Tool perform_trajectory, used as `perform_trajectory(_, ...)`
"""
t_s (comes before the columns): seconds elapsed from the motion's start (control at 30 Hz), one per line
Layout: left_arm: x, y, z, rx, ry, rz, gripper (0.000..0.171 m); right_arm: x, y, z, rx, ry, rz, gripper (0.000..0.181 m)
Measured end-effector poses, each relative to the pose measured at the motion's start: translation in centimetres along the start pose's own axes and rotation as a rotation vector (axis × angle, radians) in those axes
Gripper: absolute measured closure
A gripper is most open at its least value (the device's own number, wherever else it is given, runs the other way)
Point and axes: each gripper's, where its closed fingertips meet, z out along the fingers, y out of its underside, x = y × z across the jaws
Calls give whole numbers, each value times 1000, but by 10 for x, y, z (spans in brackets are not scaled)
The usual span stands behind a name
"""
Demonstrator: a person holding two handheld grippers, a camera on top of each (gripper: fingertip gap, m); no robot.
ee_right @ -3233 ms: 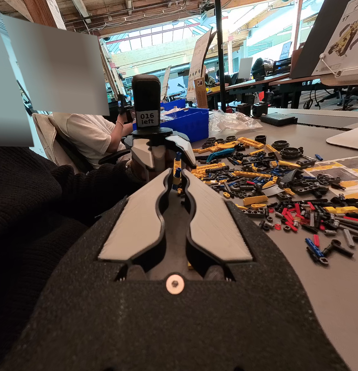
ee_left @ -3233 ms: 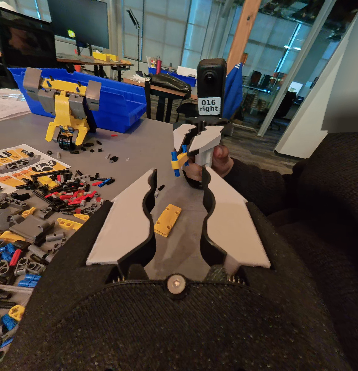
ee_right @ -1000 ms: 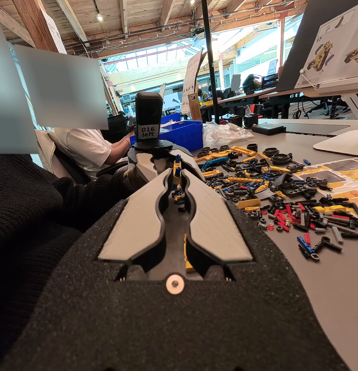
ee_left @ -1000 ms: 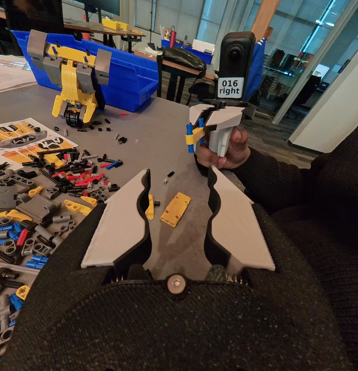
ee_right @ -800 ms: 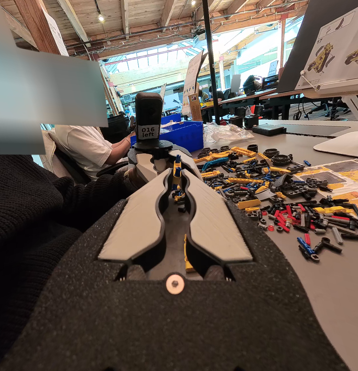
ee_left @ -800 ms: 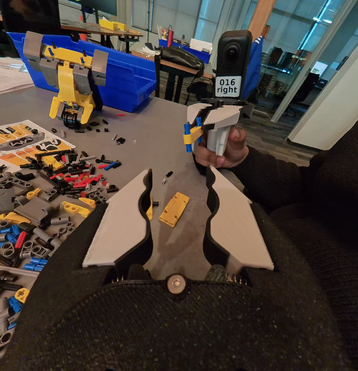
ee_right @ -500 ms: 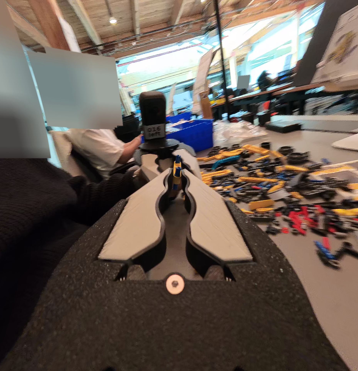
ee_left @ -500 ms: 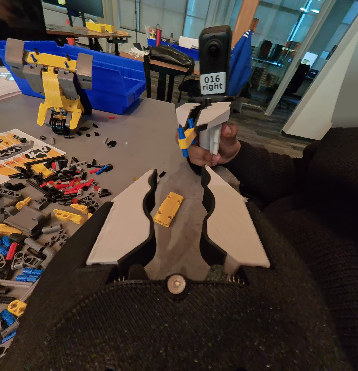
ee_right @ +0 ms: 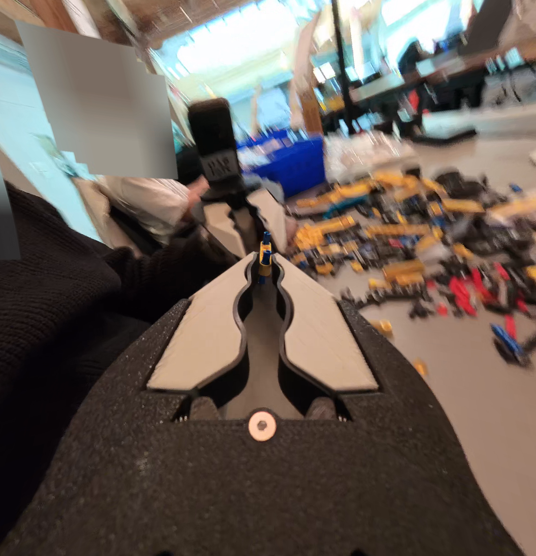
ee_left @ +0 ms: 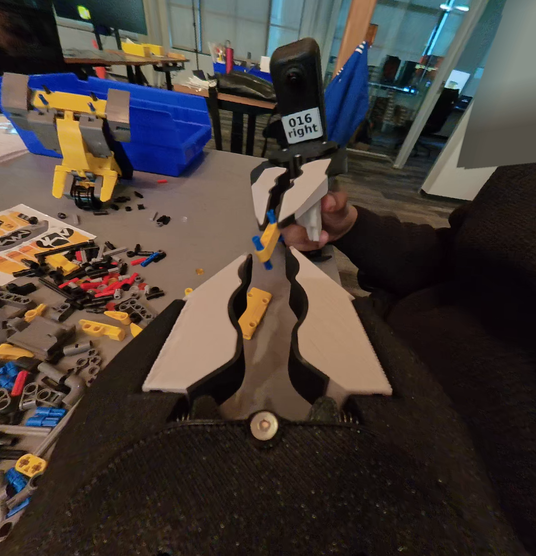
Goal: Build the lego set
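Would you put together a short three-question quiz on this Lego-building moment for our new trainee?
1. True or false: the left gripper is shut on a piece.
2. Multiple choice: what does the right gripper hold? A) a red pin B) a small yellow piece with blue pins C) a grey panel
3. Fill in: the flat yellow plate lies on the table between the left gripper's ______.

Key:
1. False; its jaws stand apart and empty.
2. B
3. fingers
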Motion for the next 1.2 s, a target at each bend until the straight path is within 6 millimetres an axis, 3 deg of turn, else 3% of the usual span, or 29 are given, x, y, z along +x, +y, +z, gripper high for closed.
perform_trajectory(0.2, -7, 8, 5, -58, -29, -43, 151, 13, 33, 0, -207, 153, 14, 174)
perform_trajectory(0.3, -13, 12, 6, -87, -57, -70, 161, 16, 44, 6, -285, 182, -7, 174)
perform_trajectory(0.53, -19, 13, 5, -88, -71, -123, 148, 24, 41, 0, -254, 207, 43, 174)
perform_trajectory(0.73, -16, 19, 8, -134, -76, -91, 147, 26, 45, -2, -294, 227, 20, 174)
perform_trajectory(0.9, -22, 27, 12, -187, -142, -65, 153, 41, 63, -15, -443, 344, -79, 174)
perform_trajectory(1.2, -19, 36, 18, -254, -165, -8, 152, 26, 67, -10, -467, 257, -124, 174)
